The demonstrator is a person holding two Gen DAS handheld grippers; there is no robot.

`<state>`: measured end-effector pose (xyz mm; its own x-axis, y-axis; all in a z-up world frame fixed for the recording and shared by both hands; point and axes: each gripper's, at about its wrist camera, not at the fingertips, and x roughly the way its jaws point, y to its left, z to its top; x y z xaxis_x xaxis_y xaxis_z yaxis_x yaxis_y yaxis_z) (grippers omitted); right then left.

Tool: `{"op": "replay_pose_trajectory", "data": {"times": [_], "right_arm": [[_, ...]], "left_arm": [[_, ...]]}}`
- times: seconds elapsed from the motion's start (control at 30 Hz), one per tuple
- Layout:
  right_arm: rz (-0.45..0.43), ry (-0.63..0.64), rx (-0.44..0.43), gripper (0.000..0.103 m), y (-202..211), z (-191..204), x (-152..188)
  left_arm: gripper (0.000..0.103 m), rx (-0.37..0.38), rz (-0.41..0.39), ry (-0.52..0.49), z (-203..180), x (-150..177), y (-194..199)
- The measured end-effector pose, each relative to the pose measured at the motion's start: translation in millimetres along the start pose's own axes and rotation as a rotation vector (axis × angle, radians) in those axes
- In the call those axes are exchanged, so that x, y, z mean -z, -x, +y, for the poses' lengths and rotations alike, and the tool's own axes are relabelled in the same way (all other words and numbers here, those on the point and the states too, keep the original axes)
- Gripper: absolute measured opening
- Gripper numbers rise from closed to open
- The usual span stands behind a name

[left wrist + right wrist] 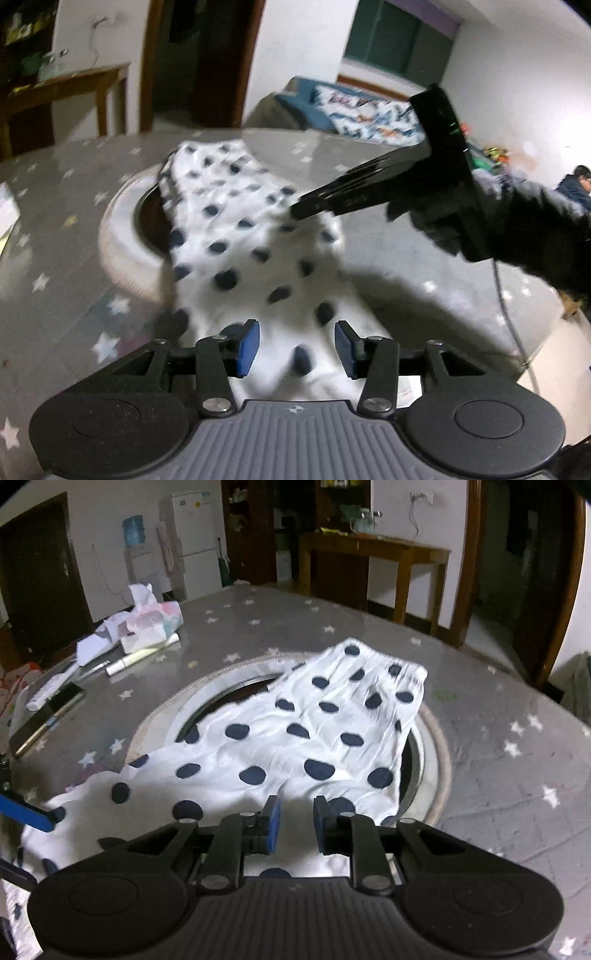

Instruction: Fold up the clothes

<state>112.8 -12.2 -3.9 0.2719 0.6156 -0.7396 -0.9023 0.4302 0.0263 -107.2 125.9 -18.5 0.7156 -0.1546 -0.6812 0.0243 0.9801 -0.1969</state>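
A white garment with navy polka dots point(236, 236) lies spread on the grey star-patterned table point(55, 258), draped over a round ringed recess point(122, 236). My left gripper point(297, 349) is open at the garment's near end, with cloth below the gap between its blue pads. My right gripper point(295, 212), held by a gloved hand point(480, 221), reaches in from the right with its tip over the cloth's right edge. In the right wrist view the garment point(295, 738) crosses the ring point(439, 760). The right gripper point(296, 825) is narrowly open above the near hem. One blue left pad point(26, 814) shows at the left.
Crumpled papers and a tissue pack point(147, 624), pens point(140, 657) and a dark phone point(48, 716) lie on the table's far left. A wooden side table point(373, 550) and a fridge point(195, 542) stand behind. A sofa point(351, 110) and a seated person point(576, 184) are beyond the table.
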Motion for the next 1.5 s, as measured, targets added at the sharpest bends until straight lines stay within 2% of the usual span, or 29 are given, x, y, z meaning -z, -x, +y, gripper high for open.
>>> {"op": "replay_pose_trajectory", "data": {"times": [0.13,0.33,0.57,0.67,0.8,0.93,1.0,1.07,1.2,1.33,1.5], "right_arm": [[0.041,-0.016,0.006,0.019,-19,1,3],[0.002,0.012,-0.013,0.021,14,15,7],[-0.008,0.138,-0.140,0.022,48,76,21],[0.000,0.190,-0.196,0.022,55,104,29],[0.027,0.252,-0.245,0.021,62,133,45],[0.081,0.318,-0.215,0.022,62,150,67],[0.078,0.314,-0.201,0.022,67,152,71],[0.075,0.310,-0.188,0.022,71,153,74],[0.037,0.310,-0.187,0.022,86,160,69],[0.023,0.354,-0.226,0.030,94,176,71],[0.020,0.370,-0.232,0.032,98,187,77]], "left_arm": [[0.048,-0.018,0.044,0.038,12,13,-3],[0.049,-0.026,-0.017,0.062,21,16,19],[0.047,-0.036,-0.057,0.064,24,13,18],[0.040,-0.046,-0.048,0.047,23,17,12],[0.037,-0.050,-0.024,0.023,22,27,8],[0.037,-0.039,0.000,0.014,21,40,9],[0.038,-0.033,-0.004,0.013,20,43,13],[0.040,-0.037,-0.025,0.044,24,41,21],[0.054,-0.059,-0.069,0.100,31,39,39],[0.057,-0.027,-0.048,0.139,30,49,48],[0.059,0.012,0.013,0.202,25,66,43]]}}
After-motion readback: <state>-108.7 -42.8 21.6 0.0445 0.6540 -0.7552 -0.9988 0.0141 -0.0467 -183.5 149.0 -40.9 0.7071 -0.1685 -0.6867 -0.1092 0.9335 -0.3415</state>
